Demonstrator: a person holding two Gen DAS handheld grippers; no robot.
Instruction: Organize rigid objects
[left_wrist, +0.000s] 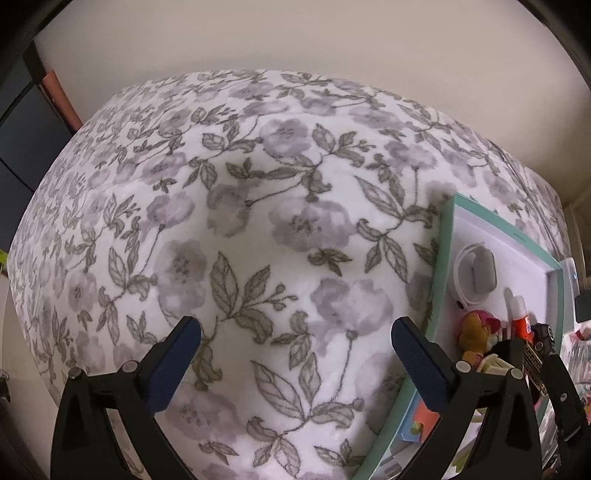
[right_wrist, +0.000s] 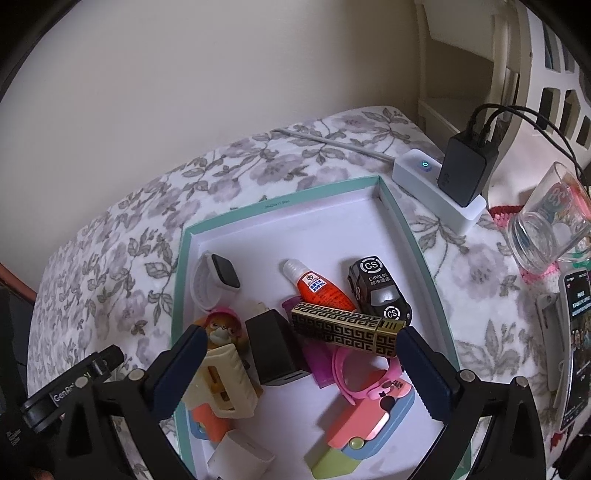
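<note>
A teal-rimmed box (right_wrist: 280, 194) with a white floor lies on a floral blanket. In it are a white smartwatch (right_wrist: 216, 280), an orange glue bottle (right_wrist: 319, 288), a black toy car (right_wrist: 380, 295), a gold-and-black patterned lighter (right_wrist: 343, 328), a black charger cube (right_wrist: 275, 347), a pink-capped toy figure (right_wrist: 221, 326), a pink band (right_wrist: 360, 382) and coloured blocks (right_wrist: 364, 417). My right gripper (right_wrist: 303, 343) hangs open over the box's near half and holds nothing. My left gripper (left_wrist: 295, 332) stands open over bare blanket, left of the box (left_wrist: 441, 258).
A white power strip (right_wrist: 417, 173) with a black plug-in adapter (right_wrist: 465, 170) lies behind the box. A glass (right_wrist: 546, 229) and a phone (right_wrist: 576, 343) sit at the right. The floral blanket (left_wrist: 258, 221) spreads left of the box, with a wall behind.
</note>
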